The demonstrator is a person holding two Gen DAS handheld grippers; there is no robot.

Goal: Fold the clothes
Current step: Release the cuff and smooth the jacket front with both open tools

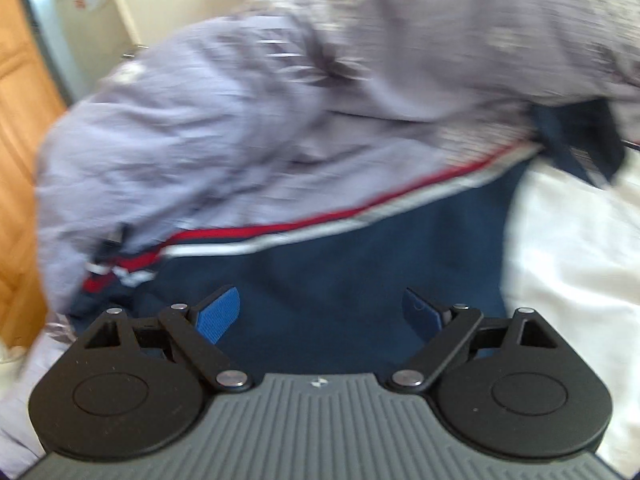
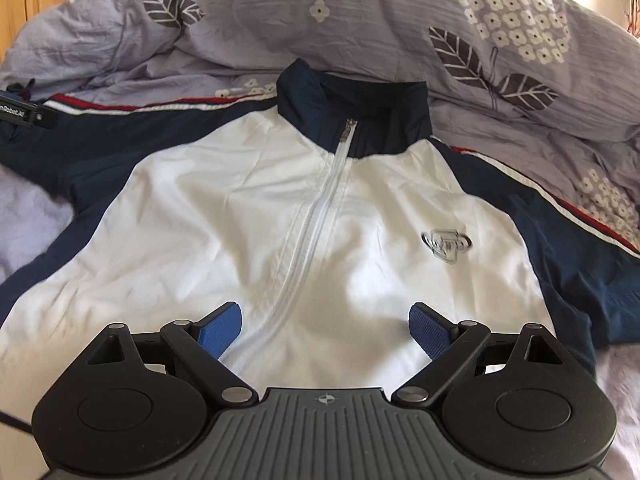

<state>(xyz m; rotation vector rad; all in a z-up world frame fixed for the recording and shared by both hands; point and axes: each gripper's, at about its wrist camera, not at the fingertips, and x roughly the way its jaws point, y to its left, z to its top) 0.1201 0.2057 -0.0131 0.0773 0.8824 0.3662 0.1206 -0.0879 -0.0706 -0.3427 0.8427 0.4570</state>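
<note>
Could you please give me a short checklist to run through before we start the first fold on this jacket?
1. Jacket lies front up, zipper closed: ok.
2. Left gripper open, over the navy sleeve: ok.
3. Right gripper open, above the white front: ok.
4. Sleeves spread out flat: cannot tell, their ends are out of view.
5. Room behind the collar: not ok, the bunched duvet crowds it.
</note>
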